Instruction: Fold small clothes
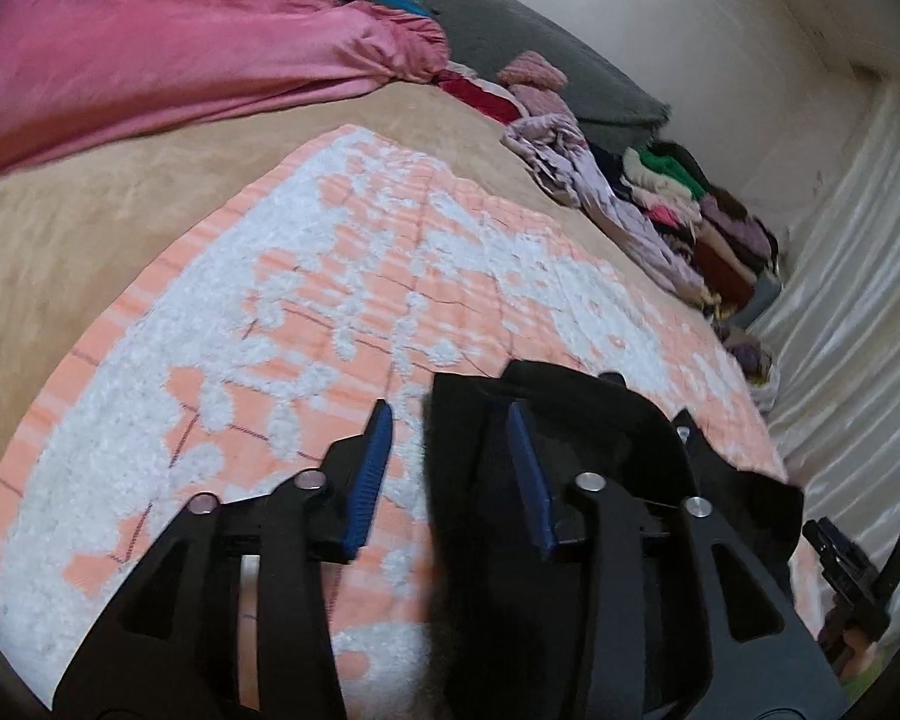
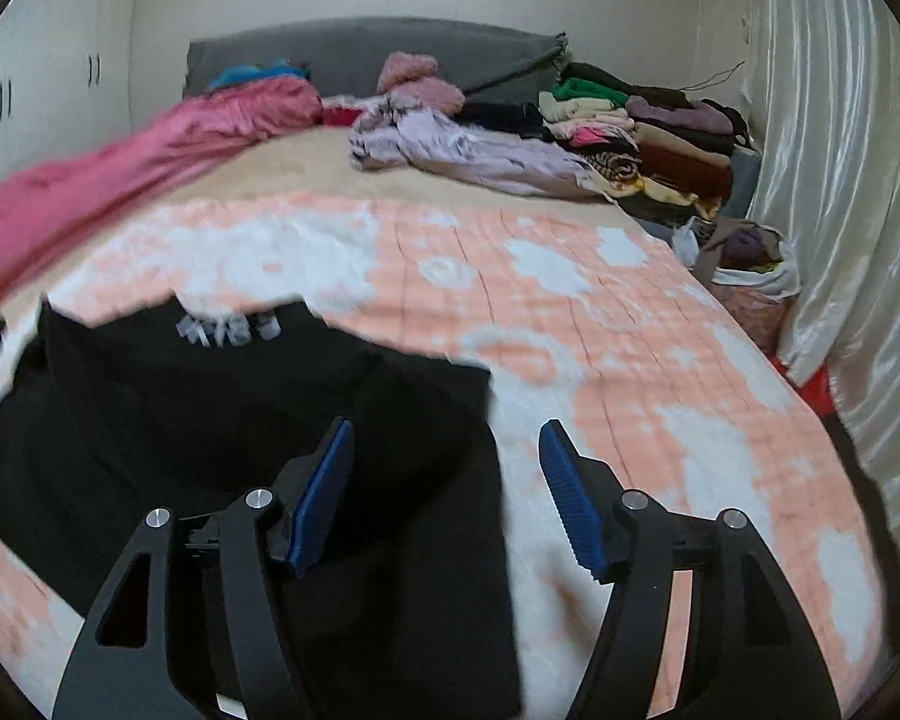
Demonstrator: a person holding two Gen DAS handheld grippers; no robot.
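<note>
A small black garment point(image 2: 222, 396) with white lettering lies on the peach-and-white blanket point(image 2: 600, 312) on the bed. My right gripper point(image 2: 447, 438) is open and hovers over the garment's right edge, its left finger above the cloth. In the left wrist view the same black garment point(image 1: 606, 420) lies under my left gripper point(image 1: 450, 420), which is open; its right finger is over the cloth, its left finger over the blanket point(image 1: 306, 276). The other gripper's body point(image 1: 858, 576) shows at the far right edge.
A pink bedcover point(image 2: 150, 150) is bunched along the left. A lilac garment point(image 2: 468, 150) and a stack of folded clothes point(image 2: 648, 132) sit at the head of the bed by a grey headboard point(image 2: 354, 54). A bag point(image 2: 750, 276) and a satin curtain point(image 2: 840, 180) are on the right.
</note>
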